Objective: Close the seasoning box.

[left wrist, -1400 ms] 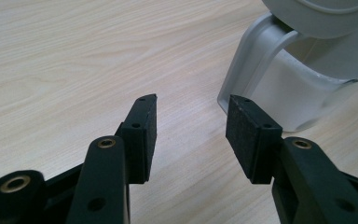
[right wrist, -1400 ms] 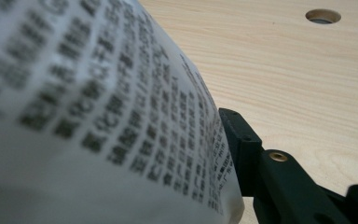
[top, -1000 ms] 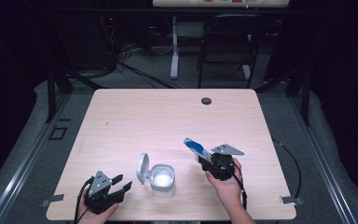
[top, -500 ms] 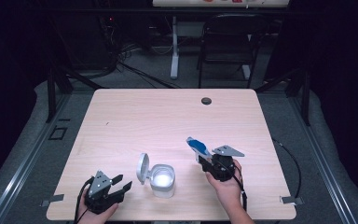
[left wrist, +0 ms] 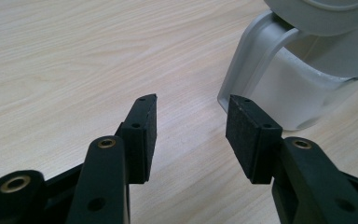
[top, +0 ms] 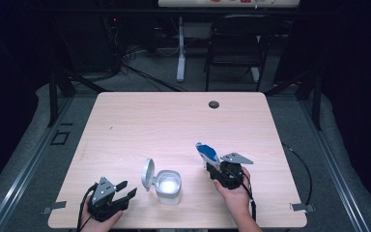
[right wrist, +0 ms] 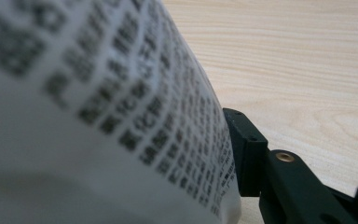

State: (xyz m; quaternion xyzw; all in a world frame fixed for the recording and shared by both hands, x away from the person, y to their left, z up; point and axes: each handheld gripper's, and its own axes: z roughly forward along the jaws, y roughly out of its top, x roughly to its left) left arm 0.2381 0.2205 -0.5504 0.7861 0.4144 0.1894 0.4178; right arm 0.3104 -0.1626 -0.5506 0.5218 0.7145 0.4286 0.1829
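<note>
A dark room surrounds a pale wood-grain table (top: 140,121), its top lit against the black floor and cables beyond.

Taking the white container (top: 168,187) near the table's front edge as the landmark: it stands upright with its round flip lid (top: 148,173) swung open and tilted up on its left side. In the left gripper view its hinge and wall (left wrist: 279,88) rise just ahead and to the right of the jaws.

Left of the container, close to the front edge, the left gripper (top: 125,193) rests in a hand, pointing toward the container. Its jaws stand wide apart with nothing between them; the pads (left wrist: 145,133) frame bare wood, near the container but apart from it.

Right of the container, a little farther from the front edge, the right gripper (top: 212,166) sits in the other hand (top: 234,191). A blue and white pouch (top: 206,153) sticks up and away from it, tilted toward the far left. In the right gripper view the pouch's white printed back (right wrist: 98,116) sits right against the one jaw pad (right wrist: 244,149) I can see. The jaws have just been opening a little, with the pouch between them; it looks gripped.

Far beyond the container, near the table's back edge, is a small dark round grommet (top: 214,104). Behind the table stand a black chair (top: 236,48) and a white post (top: 180,48).
</note>
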